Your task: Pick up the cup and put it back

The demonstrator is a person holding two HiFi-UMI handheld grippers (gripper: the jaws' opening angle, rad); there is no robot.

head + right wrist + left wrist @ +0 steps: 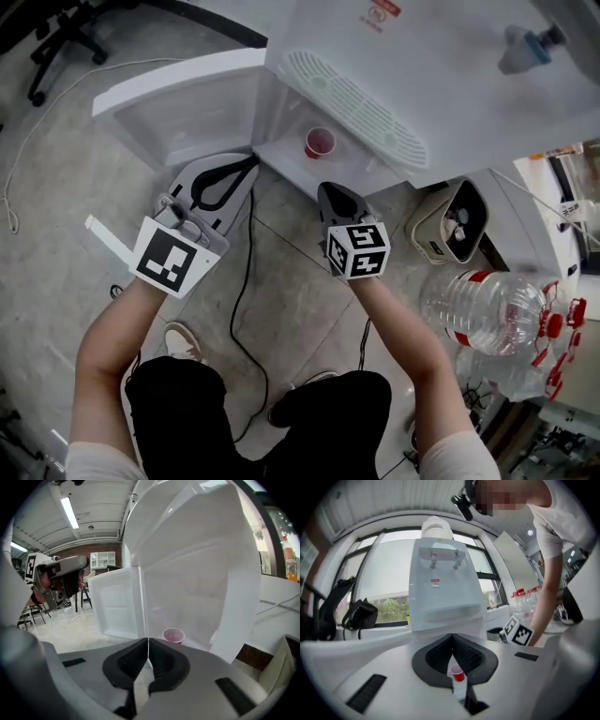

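Reaching forward from the lower edge of the head view, both bare forearms stretch toward the water dispenser, whose lower door stands swung open. We see the left gripper held in front of that door and angled in toward the dispenser's open compartment. Its jaws meet at the tips with nothing pinched there. The right gripper points straight at the compartment from just in front of it, its jaws pressed together and empty. The red cup stands upright on the white shelf inside the dispenser's compartment, apart from both grippers and just beyond the right one's tips.

In the right gripper view the cup's lower part is hidden behind the closed jaws, so only its rim and upper wall show. In the left gripper view we catch just a piece of it through the slot behind the joined tips. Beside the dispenser, on the side away from the door, a large clear bottle shows; the red-capped things past it are too crowded to tell apart. A black cable runs over the floor in front of the dispenser, between the arms.
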